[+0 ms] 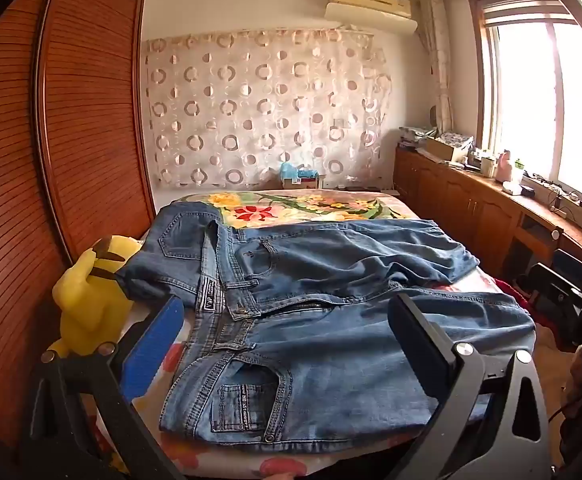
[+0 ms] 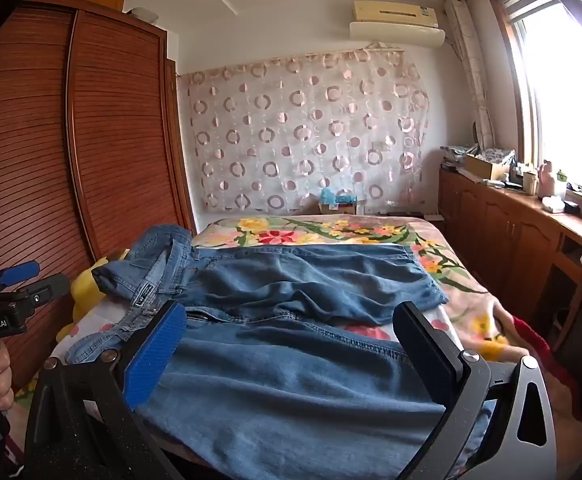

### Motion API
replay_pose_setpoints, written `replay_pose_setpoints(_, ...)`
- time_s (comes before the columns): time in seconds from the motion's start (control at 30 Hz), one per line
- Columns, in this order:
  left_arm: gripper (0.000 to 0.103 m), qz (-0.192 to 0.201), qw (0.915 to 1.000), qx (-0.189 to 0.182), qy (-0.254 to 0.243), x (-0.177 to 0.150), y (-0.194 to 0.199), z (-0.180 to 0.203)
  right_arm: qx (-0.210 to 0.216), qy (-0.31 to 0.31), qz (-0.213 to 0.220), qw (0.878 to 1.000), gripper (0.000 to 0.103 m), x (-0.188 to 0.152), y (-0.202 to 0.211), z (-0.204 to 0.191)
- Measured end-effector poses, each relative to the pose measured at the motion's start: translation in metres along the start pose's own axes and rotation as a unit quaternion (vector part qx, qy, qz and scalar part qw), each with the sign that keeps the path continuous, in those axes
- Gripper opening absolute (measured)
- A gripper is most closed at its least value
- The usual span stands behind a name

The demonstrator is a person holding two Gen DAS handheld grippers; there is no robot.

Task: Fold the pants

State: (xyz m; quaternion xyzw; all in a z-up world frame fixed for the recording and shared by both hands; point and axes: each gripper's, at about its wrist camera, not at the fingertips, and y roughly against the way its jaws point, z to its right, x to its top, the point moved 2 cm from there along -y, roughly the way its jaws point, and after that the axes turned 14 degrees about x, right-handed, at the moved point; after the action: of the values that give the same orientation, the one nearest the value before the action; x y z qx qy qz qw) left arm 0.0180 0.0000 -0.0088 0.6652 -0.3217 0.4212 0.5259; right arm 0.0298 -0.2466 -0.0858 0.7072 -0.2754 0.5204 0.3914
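Observation:
Blue jeans (image 1: 315,300) lie spread on the bed, waistband to the left, legs running right. The far leg is rumpled. My left gripper (image 1: 287,320) is open and empty, hovering over the near waistband and pocket. My right gripper (image 2: 291,328) is open and empty, above the near leg (image 2: 291,380). In the right wrist view the left gripper (image 2: 15,280) shows at the far left, held by a hand. In the left wrist view the right gripper (image 1: 579,300) shows at the right edge.
A floral blanket (image 1: 311,206) covers the bed. A yellow plush toy (image 1: 87,296) sits at the bed's left edge against the wooden wardrobe (image 1: 71,140). A low cabinet (image 1: 491,208) with clutter runs under the window on the right.

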Motion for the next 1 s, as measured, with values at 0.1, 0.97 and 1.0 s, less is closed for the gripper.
replay_pose_setpoints(0.1,0.102,0.001,1.0000,-0.001,0.002,0.000,0.000,-0.001,-0.002,0.004,-0.001,1.000,0.103,-0.001,-0.001,0.000)
replay_pose_setpoints(0.97,0.102,0.003,1.0000,0.001,-0.005,0.002,0.004,0.002,-0.004,0.000,0.000,1.000,0.103,-0.001,-0.005,0.001)
replay_pose_setpoints(1.0,0.102,0.003,1.0000,0.001,-0.005,0.002,0.004,0.002,-0.004,0.000,0.000,1.000,0.103,-0.001,-0.006,0.001)
